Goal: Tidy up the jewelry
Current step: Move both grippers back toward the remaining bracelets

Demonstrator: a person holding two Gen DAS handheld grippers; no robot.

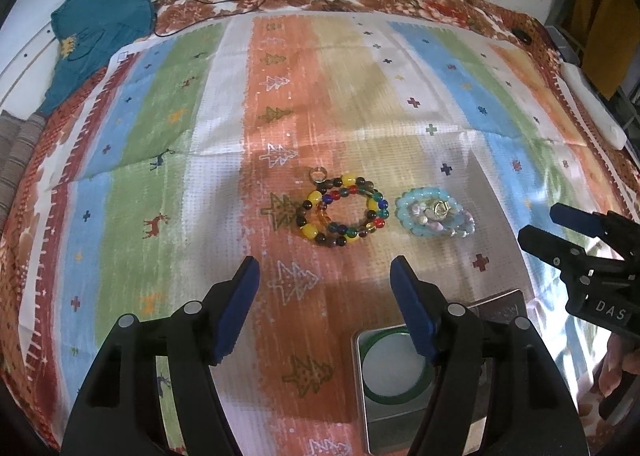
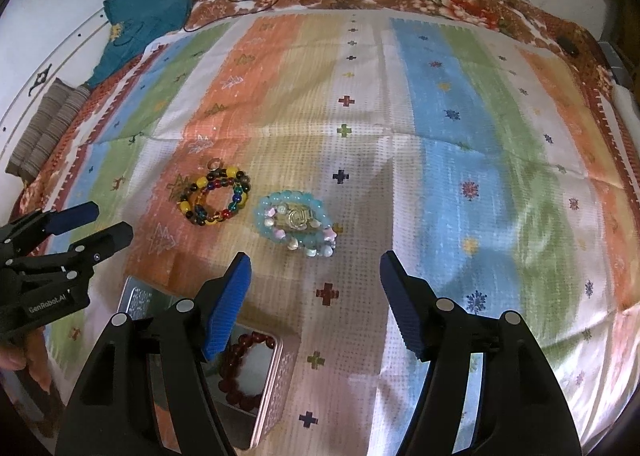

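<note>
Both tools [image 1: 325,308] [image 2: 315,302] agape above bracelets [image 1: 342,211]

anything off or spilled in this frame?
Nothing spilled. Two bracelet piles, multicolor and pale blue, lie apart on the cloth; a dark red bracelet sits in the open tin. Both grippers, left and right, are open and empty.

Both grippers gaping, nothing held

Left gripper [image 1: 325,276] and right gripper [image 2: 315,272] hover side by side near the striped cloth [image 2: 400,115], fingers spread wide.
</note>
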